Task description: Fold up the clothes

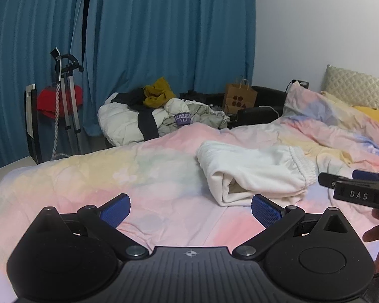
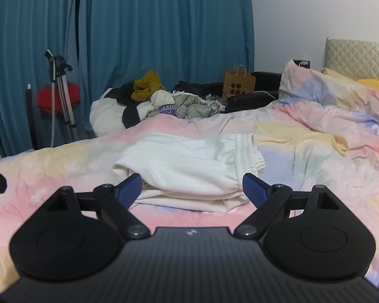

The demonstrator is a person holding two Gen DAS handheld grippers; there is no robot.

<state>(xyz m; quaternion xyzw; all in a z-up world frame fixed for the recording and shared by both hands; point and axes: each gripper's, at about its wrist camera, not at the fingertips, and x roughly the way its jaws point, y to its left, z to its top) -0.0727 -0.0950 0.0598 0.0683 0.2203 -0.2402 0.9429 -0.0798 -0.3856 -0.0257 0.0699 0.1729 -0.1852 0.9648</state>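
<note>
A folded white garment with an elastic waistband (image 1: 252, 171) lies on the pastel bedspread (image 1: 113, 176); it also shows in the right wrist view (image 2: 189, 166). My left gripper (image 1: 190, 208) is open and empty, hovering above the bed just left of and in front of the garment. My right gripper (image 2: 192, 189) is open and empty, right in front of the garment, its blue pads (image 2: 130, 189) on either side of the near folded edge without touching. The right gripper also shows at the right edge of the left wrist view (image 1: 353, 184).
A heap of unfolded clothes (image 1: 159, 113) lies beyond the bed's far side before blue curtains (image 1: 164, 38). A brown paper bag (image 1: 240, 98) and black furniture stand behind. A garment steamer stand (image 1: 65, 96) is at the left. Pillows and a headboard (image 1: 358, 88) are at the right.
</note>
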